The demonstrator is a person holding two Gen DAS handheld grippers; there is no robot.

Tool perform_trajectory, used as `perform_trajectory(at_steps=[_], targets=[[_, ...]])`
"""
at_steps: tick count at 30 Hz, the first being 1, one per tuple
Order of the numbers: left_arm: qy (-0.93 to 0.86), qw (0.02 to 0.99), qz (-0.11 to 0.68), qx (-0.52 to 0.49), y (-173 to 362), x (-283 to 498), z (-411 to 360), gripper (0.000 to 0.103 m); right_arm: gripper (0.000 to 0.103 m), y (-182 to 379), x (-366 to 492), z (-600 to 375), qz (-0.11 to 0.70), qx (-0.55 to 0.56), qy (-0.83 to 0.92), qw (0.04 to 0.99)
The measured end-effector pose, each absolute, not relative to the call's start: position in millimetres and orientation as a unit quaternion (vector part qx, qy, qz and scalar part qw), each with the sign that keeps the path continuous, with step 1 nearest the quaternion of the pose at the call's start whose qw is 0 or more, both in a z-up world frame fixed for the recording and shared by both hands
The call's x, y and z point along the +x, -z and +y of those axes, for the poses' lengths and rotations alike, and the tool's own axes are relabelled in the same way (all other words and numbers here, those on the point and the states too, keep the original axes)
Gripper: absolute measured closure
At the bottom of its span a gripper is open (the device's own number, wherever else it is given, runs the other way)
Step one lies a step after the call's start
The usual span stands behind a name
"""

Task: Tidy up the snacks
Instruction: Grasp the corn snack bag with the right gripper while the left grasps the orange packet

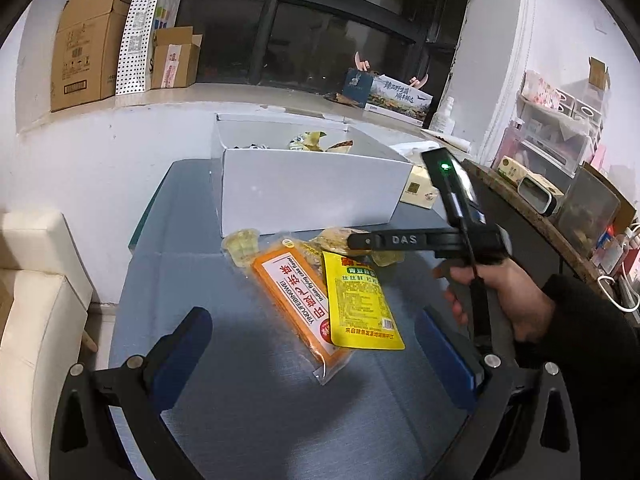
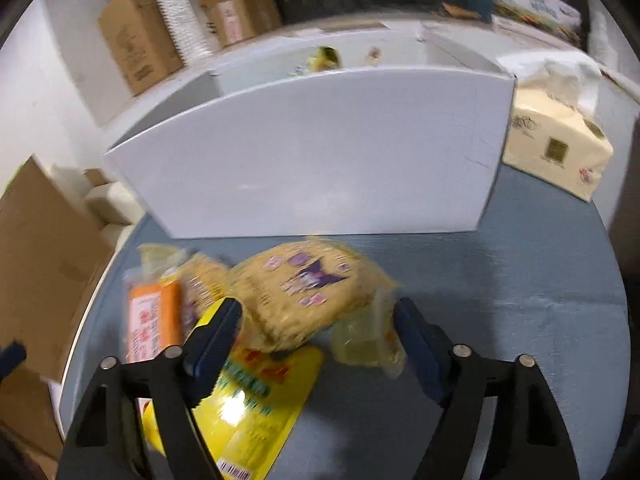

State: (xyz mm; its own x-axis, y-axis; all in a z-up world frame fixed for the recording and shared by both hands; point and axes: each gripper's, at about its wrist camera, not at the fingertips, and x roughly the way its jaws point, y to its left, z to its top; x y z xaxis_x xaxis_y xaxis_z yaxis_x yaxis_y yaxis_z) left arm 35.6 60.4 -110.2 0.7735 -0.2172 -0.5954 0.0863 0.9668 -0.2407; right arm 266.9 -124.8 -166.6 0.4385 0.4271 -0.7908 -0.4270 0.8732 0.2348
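Note:
An orange packet (image 1: 296, 296) and a yellow packet (image 1: 360, 304) lie overlapping on the blue-grey table (image 1: 248, 408), in front of a white open box (image 1: 312, 188) with a few snacks inside. My left gripper (image 1: 314, 320) hangs open above the two packets, touching nothing. The right gripper (image 1: 360, 240), held by a hand (image 1: 500, 296), reaches over the pile's far end. In the blurred right wrist view, my right gripper (image 2: 316, 320) is open, with a tan packet with purple print (image 2: 304, 292) lying between its fingertips. Beside it sit a clear jelly cup (image 2: 368, 344), the yellow packet (image 2: 248, 400) and the orange packet (image 2: 152, 312).
A cream tissue pack (image 2: 556, 144) stands right of the white box (image 2: 304, 160). Another clear cup (image 1: 242, 246) lies left of the pile. Cardboard boxes (image 1: 88, 48) line the window ledge, a cream chair (image 1: 36, 304) is at the left, and cluttered shelves (image 1: 560, 148) at the right.

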Motion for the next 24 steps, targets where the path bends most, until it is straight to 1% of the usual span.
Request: perform_trajectory(at_steps=[4, 5, 7, 10, 11, 12, 15, 18, 21, 24], targets=[[0.078, 0.936, 0.328, -0.103, 110.8, 35.9, 62.0, 0.000, 0.021, 172.1, 275.9, -116.8, 0.475, -0.027, -0.266, 0.838], [0.079, 0.935, 0.329, -0.104, 111.1, 36.3, 62.3, 0.000, 0.020, 175.6, 277.4, -113.2, 0.485, -0.042, -0.270, 0.831], [0.078, 0.935, 0.329, -0.105, 111.4, 36.8, 62.2, 0.000, 0.013, 175.1, 277.4, -108.8, 0.479, -0.058, -0.273, 0.832], [0.081, 0.934, 0.332, -0.101, 112.1, 38.1, 60.2, 0.000, 0.008, 180.2, 281.0, -106.0, 0.478, -0.063, -0.287, 0.828], [0.079, 0.935, 0.332, -0.099, 112.2, 38.8, 59.4, 0.000, 0.008, 181.0, 280.1, -105.8, 0.468, -0.068, -0.291, 0.831], [0.080, 0.934, 0.333, -0.098, 112.6, 40.0, 59.1, 0.000, 0.009, 181.4, 279.8, -105.2, 0.465, -0.074, -0.290, 0.833], [0.079, 0.932, 0.338, -0.101, 114.2, 45.6, 59.7, 0.000, 0.028, 179.0, 275.8, -109.7, 0.462, -0.069, -0.302, 0.831], [0.078, 0.930, 0.343, -0.105, 117.2, 50.3, 60.4, 0.000, 0.030, 174.6, 271.2, -116.8, 0.463, -0.062, -0.300, 0.831], [0.077, 0.927, 0.349, -0.109, 120.0, 56.7, 60.0, 0.000, 0.031, 163.3, 260.7, -128.4, 0.442, -0.063, -0.295, 0.845], [0.076, 0.923, 0.359, -0.117, 125.1, 64.6, 59.3, 0.000, 0.031, 145.8, 245.1, -152.6, 0.422, -0.035, -0.293, 0.857]])
